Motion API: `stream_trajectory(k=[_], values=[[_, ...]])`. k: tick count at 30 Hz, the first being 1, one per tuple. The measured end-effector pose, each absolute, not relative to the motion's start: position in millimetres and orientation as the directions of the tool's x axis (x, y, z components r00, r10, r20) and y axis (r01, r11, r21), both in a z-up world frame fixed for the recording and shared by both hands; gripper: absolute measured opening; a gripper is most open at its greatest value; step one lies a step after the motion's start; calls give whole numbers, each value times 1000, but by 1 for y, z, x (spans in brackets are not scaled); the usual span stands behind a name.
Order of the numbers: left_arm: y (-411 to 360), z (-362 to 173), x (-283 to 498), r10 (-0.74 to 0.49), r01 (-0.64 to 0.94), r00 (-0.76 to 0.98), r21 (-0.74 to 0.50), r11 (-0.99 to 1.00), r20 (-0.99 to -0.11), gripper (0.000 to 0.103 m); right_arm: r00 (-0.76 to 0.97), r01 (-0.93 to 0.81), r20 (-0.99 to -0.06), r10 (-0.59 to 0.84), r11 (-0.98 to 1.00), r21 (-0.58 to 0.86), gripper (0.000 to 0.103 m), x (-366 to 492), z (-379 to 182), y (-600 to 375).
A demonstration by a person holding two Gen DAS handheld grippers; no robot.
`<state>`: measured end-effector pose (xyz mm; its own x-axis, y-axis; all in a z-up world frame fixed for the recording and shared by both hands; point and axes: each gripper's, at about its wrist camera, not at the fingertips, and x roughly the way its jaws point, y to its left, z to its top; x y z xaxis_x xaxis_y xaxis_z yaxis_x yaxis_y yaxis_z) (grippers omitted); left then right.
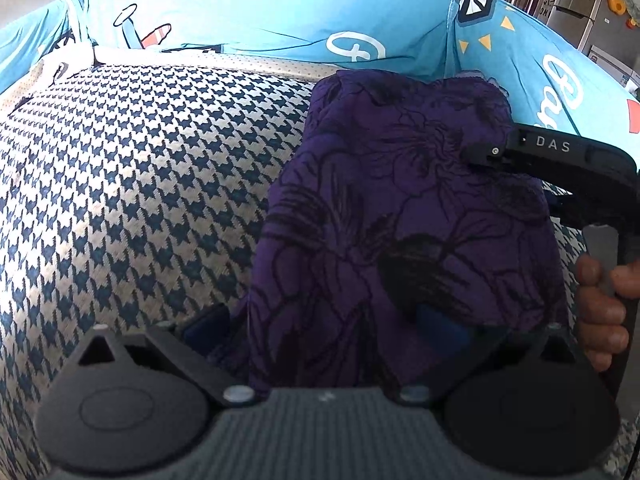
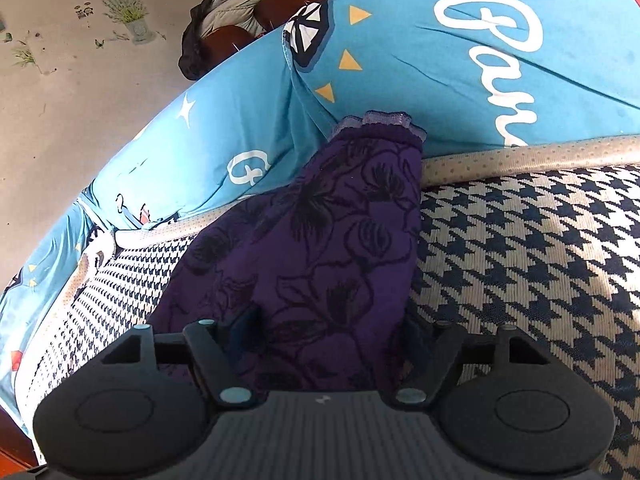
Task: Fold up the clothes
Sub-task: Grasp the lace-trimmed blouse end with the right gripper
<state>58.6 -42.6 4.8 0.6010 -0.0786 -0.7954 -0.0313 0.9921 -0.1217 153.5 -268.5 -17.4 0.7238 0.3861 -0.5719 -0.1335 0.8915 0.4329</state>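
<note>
A purple garment (image 1: pixel 400 208) with black flower outlines lies bunched on the houndstooth sofa seat (image 1: pixel 140 168). In the right wrist view the garment (image 2: pixel 320 240) stretches away to a lace-edged cuff (image 2: pixel 384 120) at the backrest. My left gripper (image 1: pixel 320 324) has its jaws wide apart; the cloth drapes over its right finger, and its left fingertip (image 1: pixel 204 328) shows bare beside the cloth. My right gripper (image 2: pixel 332 332) straddles the garment's near end, cloth between its jaws without a clear pinch. The right gripper's finger (image 1: pixel 492 152) rests against the cloth's upper right, with the person's hand (image 1: pixel 600 300) on its handle.
A blue printed cover (image 1: pixel 280 12) drapes the sofa backrest behind the seat, with beige piping (image 2: pixel 520 156) along the seat's edge. A fridge (image 1: pixel 580 4) stands beyond the sofa's right end. A brown chair with a dark jacket (image 2: pixel 224 20) stands past the backrest.
</note>
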Motion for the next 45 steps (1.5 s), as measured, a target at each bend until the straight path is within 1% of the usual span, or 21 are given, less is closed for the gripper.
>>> stream_trajectory(k=[1,3,4,5,6,9,13,18,27,31,38,40,43,44,45], values=[[-43,5,59,-77,-30,602,-119,992,-795,103,725,-136,-571,385,893,429,66,154,-18,-268],[-45,5,59,-73,-26,603,-111,993,-794,103,728,-137,-567,387,891,432,53,153,-17,-268],[-46,5,60,-70,-25,603,-107,994,-794,103,729,-136,-562,390,888,439,49,152,-17,-269],[-47,5,61,-67,-26,603,-104,994,-795,103,732,-136,-557,392,885,445,39,151,-16,-269],[-48,5,62,-65,-26,603,-101,995,-795,103,735,-136,-550,395,882,452,32,150,-15,-269],[-50,4,65,-58,-23,603,-90,996,-796,103,753,-134,-543,371,895,426,25,144,-10,-264],[-54,4,66,-56,-20,601,-85,996,-798,103,790,-136,-524,318,924,356,23,131,1,-255],[-62,10,64,-79,18,615,-86,996,-784,103,820,-105,-506,268,939,328,22,117,16,-257],[-81,21,58,-156,117,633,-106,988,-758,103,853,22,-510,113,968,251,21,87,37,-281],[-95,28,48,-175,159,650,-93,983,-740,103,867,73,-497,33,979,192,21,70,45,-294],[-106,37,41,-225,214,655,-109,971,-721,103,869,188,-483,-110,975,115,21,36,61,-318],[-109,36,39,-220,225,656,-91,970,-721,103,852,224,-502,-146,969,99,21,30,58,-327],[-112,33,36,-210,232,658,-71,970,-723,103,802,264,-580,-142,956,130,25,29,43,-345],[-112,33,34,-211,235,659,-69,970,-722,103,781,275,-608,-139,952,136,28,30,37,-351],[-112,33,32,-211,237,661,-67,969,-721,103,764,291,-629,-142,947,140,36,29,33,-356]])
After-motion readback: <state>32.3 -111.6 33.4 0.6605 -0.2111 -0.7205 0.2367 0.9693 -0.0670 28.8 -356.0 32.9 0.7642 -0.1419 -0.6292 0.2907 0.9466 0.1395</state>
